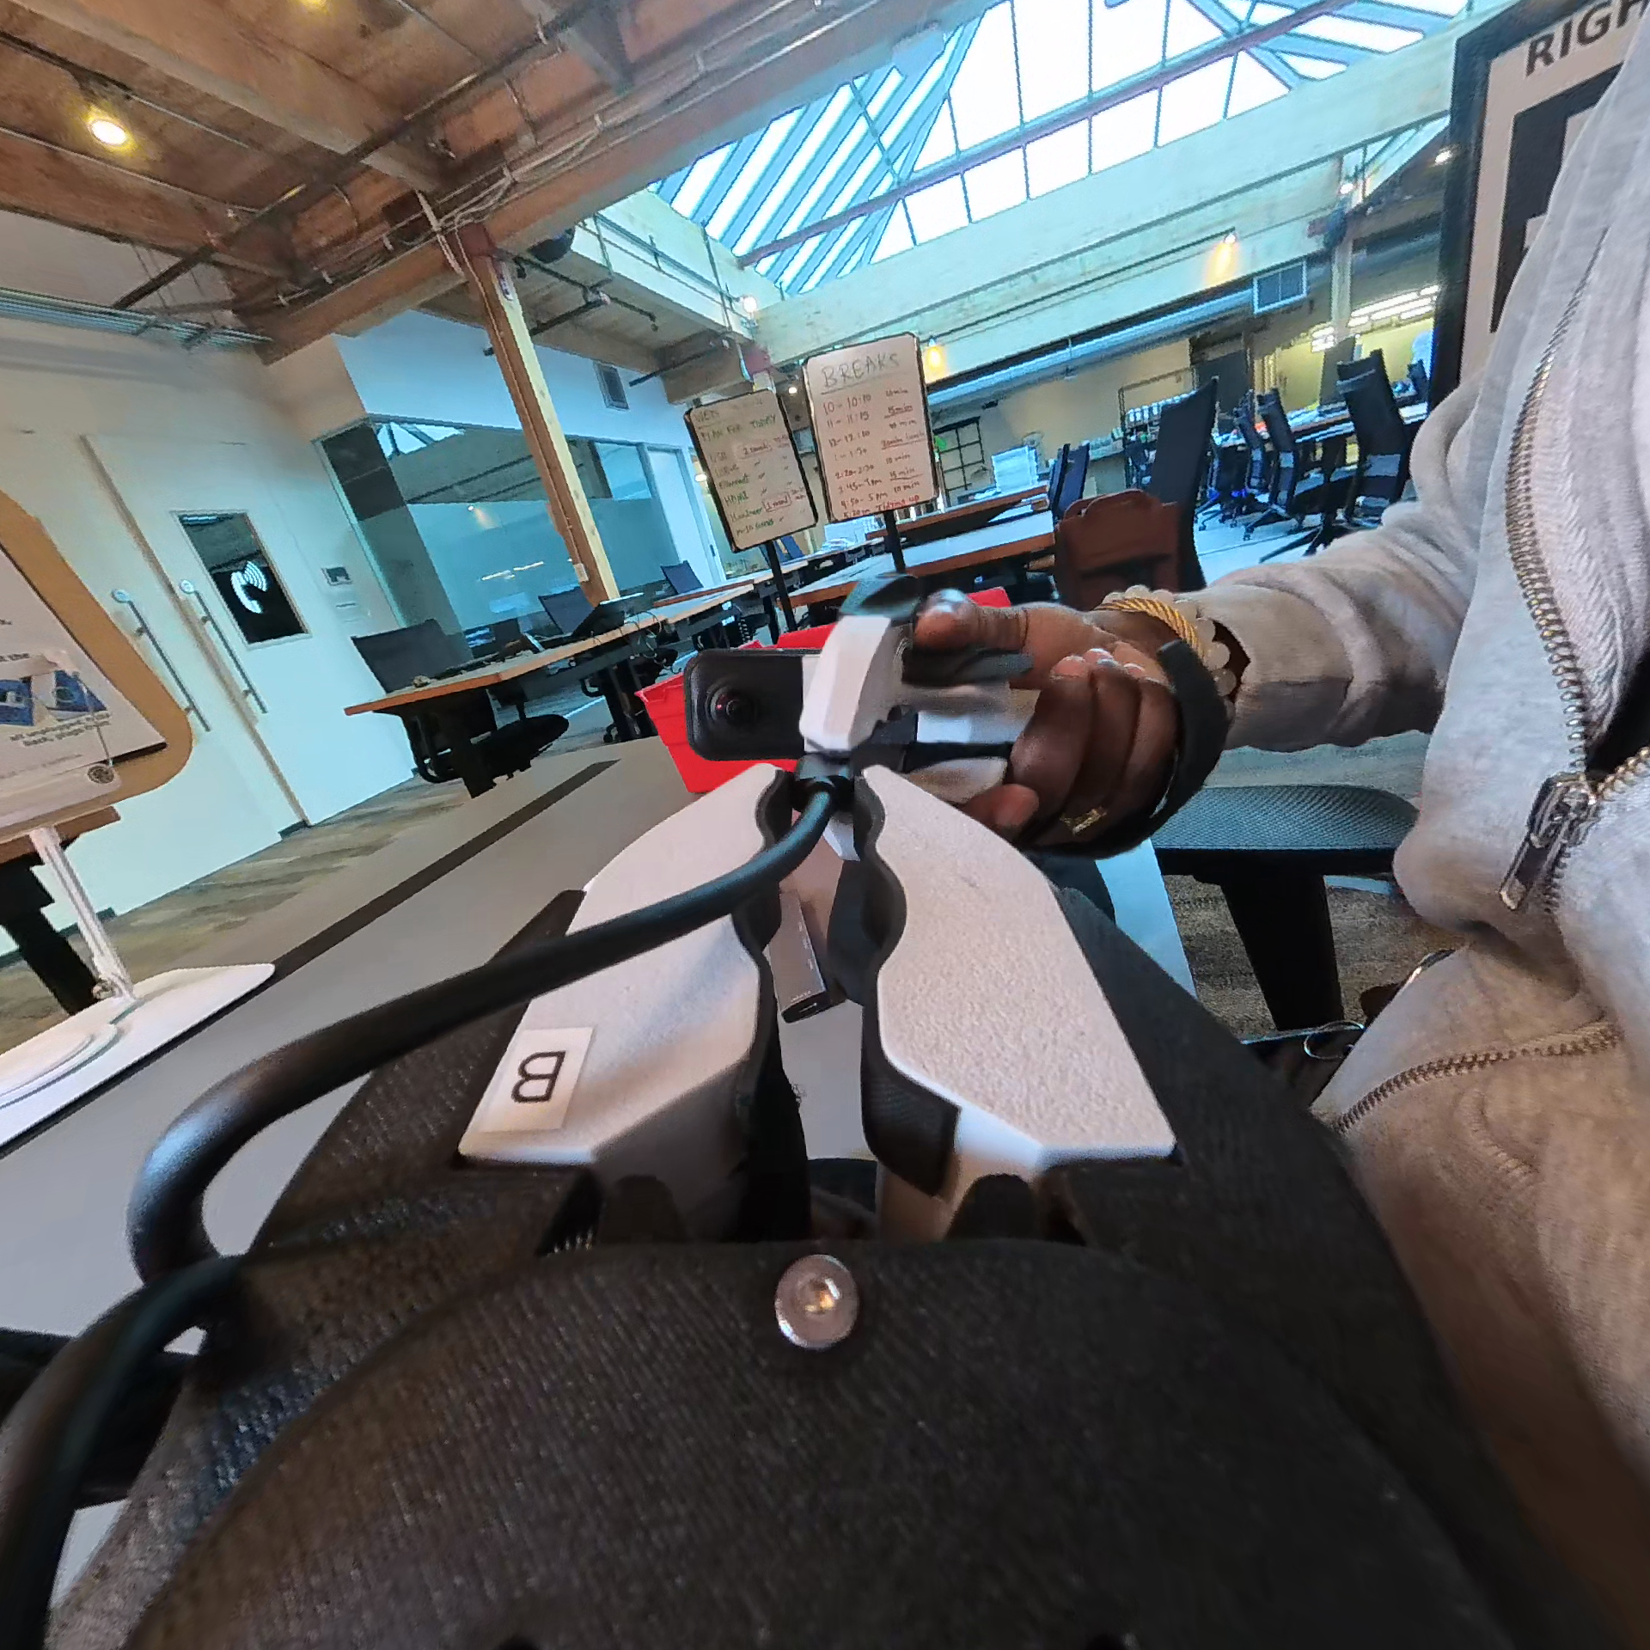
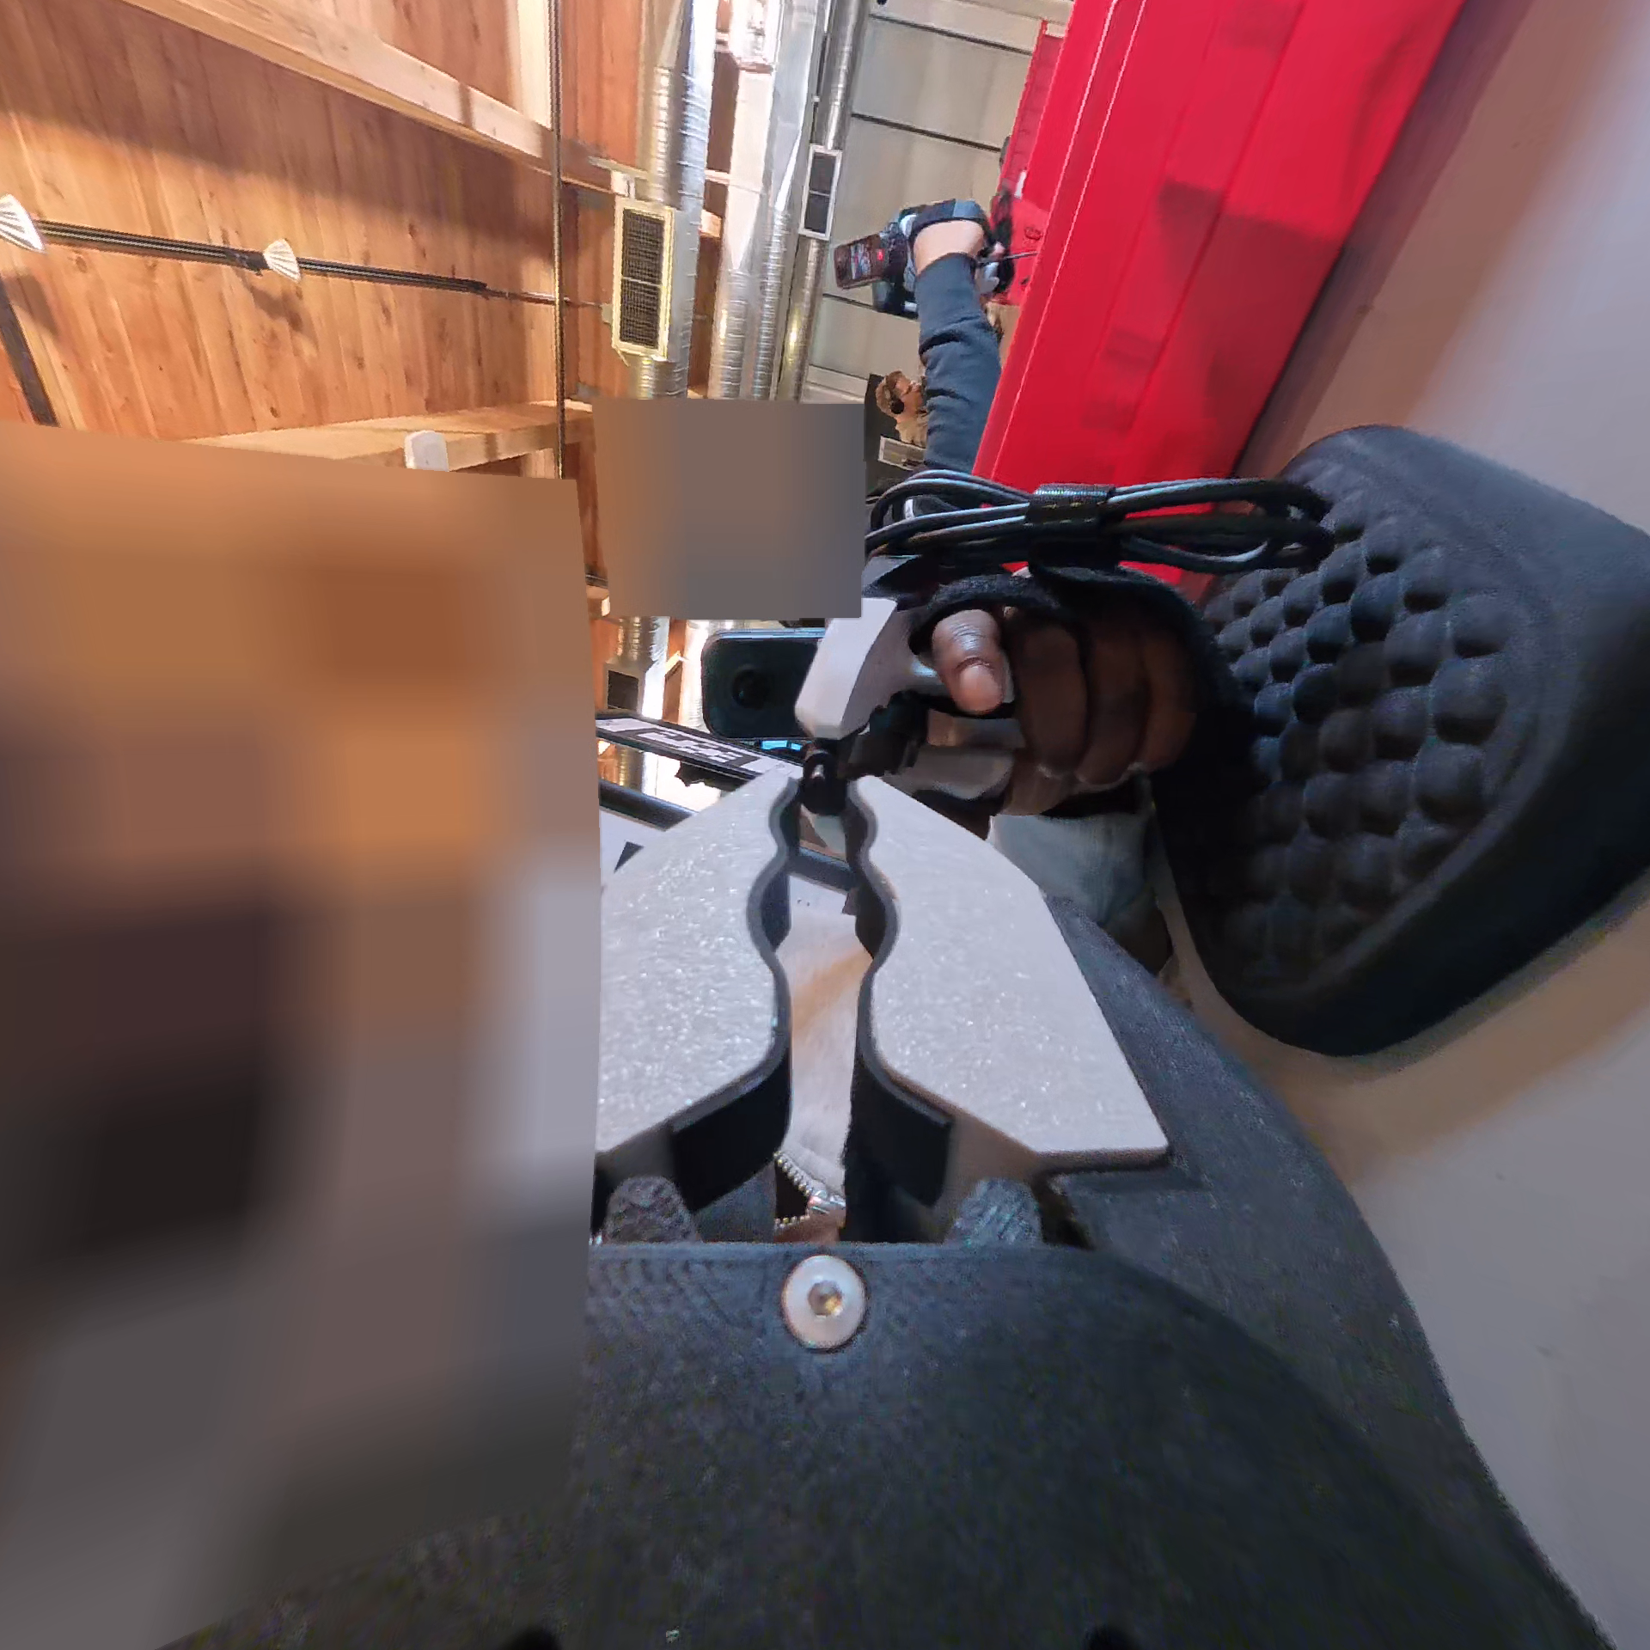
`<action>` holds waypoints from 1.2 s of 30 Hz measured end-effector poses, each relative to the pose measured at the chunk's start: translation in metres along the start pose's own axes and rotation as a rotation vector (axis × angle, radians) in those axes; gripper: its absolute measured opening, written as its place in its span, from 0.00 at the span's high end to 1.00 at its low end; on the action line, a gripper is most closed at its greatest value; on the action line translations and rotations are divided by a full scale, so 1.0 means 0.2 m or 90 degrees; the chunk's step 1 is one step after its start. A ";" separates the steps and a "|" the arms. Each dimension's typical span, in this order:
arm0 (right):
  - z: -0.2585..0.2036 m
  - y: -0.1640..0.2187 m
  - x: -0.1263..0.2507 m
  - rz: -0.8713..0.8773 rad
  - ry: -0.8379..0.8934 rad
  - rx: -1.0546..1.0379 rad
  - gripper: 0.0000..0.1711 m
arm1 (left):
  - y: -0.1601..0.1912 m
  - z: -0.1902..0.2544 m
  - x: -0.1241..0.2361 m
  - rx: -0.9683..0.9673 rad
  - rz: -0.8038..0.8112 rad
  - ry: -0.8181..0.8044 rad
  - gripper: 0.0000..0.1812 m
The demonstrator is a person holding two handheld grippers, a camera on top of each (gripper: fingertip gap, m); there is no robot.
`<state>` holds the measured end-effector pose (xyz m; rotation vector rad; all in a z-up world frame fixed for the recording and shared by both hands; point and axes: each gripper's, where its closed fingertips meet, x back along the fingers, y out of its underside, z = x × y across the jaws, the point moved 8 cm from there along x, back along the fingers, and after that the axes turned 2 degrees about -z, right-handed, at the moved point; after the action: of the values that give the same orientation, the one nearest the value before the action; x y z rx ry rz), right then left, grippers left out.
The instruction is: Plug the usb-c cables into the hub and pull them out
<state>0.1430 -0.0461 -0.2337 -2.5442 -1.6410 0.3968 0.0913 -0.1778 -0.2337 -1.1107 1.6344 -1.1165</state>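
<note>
We see the slim grey hub (image 1: pixel 801 960) standing nearly upright, its port end facing us. Above the hub, a black USB-C cable (image 1: pixel 536 955) meets its top end, then arcs down to the hub's left.

Hub (image 1: pixel 801 957) btwn left gripper (image 1: pixel 817 808) jaws, cable (image 1: pixel 500 960) trailing left.

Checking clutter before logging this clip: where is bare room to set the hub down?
Free: the grey tabletop between the white stand base and the left gripper, back to the red plastic bin. Crowded: the black dimpled pad beside the bundled black cable.
</note>
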 end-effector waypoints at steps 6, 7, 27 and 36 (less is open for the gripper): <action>0.01 0.01 0.00 -0.002 -0.010 -0.015 0.96 | 0.00 0.01 0.00 -0.004 0.001 0.007 0.92; 0.01 0.01 0.00 0.000 -0.013 -0.021 0.96 | 0.00 0.01 0.00 -0.003 0.000 0.008 0.92; -0.23 -0.12 0.44 -0.008 0.321 0.478 0.75 | 0.00 -0.01 0.00 0.055 0.019 0.005 0.92; -0.02 -0.26 0.66 -0.540 0.677 0.816 0.77 | 0.01 -0.01 -0.01 0.055 0.013 0.013 0.92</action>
<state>0.1493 0.0953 -0.2411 -0.7210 -1.1487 -0.0508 0.0892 -0.1755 -0.2356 -1.0280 1.5945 -1.1778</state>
